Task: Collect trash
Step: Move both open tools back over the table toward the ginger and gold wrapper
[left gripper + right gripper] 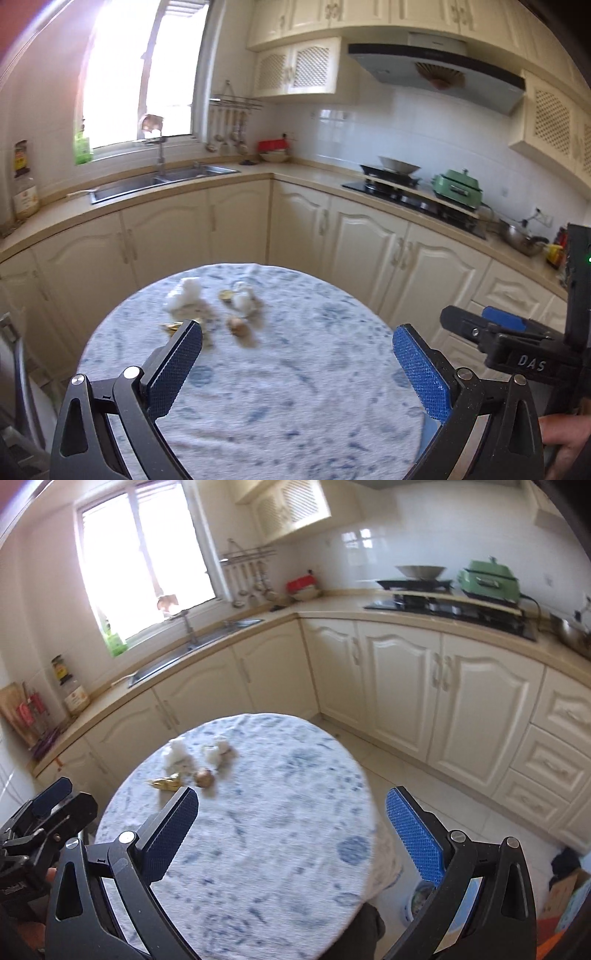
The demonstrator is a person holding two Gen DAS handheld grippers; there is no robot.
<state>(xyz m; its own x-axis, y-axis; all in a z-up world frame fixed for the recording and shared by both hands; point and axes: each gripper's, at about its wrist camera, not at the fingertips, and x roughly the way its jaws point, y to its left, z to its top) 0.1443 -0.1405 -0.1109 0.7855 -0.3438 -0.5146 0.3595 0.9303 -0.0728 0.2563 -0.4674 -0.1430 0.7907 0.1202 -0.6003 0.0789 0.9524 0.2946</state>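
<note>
A round table (280, 387) with a blue-and-white cloth holds trash on its far side. There is a crumpled white tissue (184, 295), a gold wrapper (171, 326), a brown nut shell (236, 325) and small white scraps (243, 297). The same tissue (177, 757), gold wrapper (166, 783) and shell (205, 777) show in the right wrist view. My left gripper (297, 343) is open and empty above the near half of the table. My right gripper (291, 808) is open and empty over the table's right part. The right gripper also shows in the left wrist view (480, 325).
Cream kitchen cabinets (369, 240) wrap around behind the table, with a sink (162, 181) under a bright window and a stove (410, 188) with a green pot (458, 186). Tiled floor (391, 760) lies right of the table. A box and a bucket (417, 901) sit on the floor at lower right.
</note>
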